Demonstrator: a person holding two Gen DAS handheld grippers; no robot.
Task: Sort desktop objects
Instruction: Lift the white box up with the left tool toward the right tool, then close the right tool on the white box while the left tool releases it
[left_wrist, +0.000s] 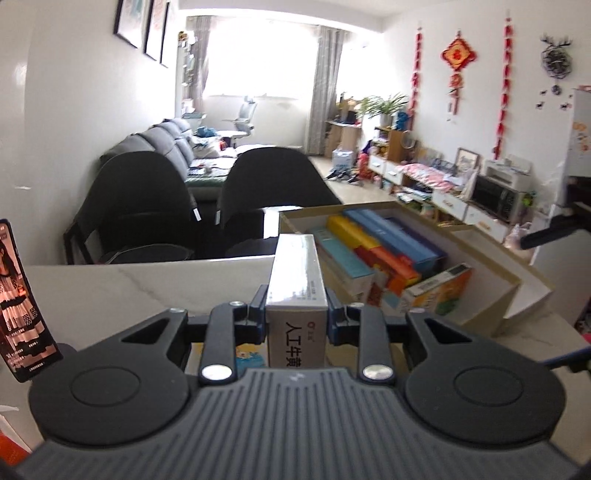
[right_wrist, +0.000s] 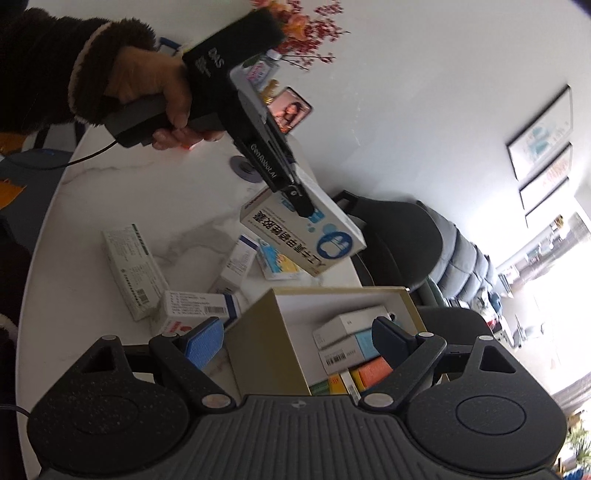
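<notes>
- Nearest the left wrist camera, the left gripper (left_wrist: 296, 312) had its jaws clamped on a white medicine box (left_wrist: 296, 275), one pad on each long side.
- That box hung in the air above the marble table (right_wrist: 85, 236), just short of the open cardboard box (right_wrist: 258, 332) and near its corner.
- Inside the cardboard box, coloured packets (left_wrist: 373, 251) lay side by side.
- A hand (right_wrist: 155, 92) in a furry-cuffed sleeve (right_wrist: 48, 62) gripped the left gripper's handle.
- Over the cardboard box's near wall, the right gripper (right_wrist: 299, 341) had its jaws wide apart, holding nothing.
- Beside the cardboard box, four more small boxes (right_wrist: 133, 271) lay loose on the table.
- Farther from it stood a propped phone (right_wrist: 290, 110).
</notes>
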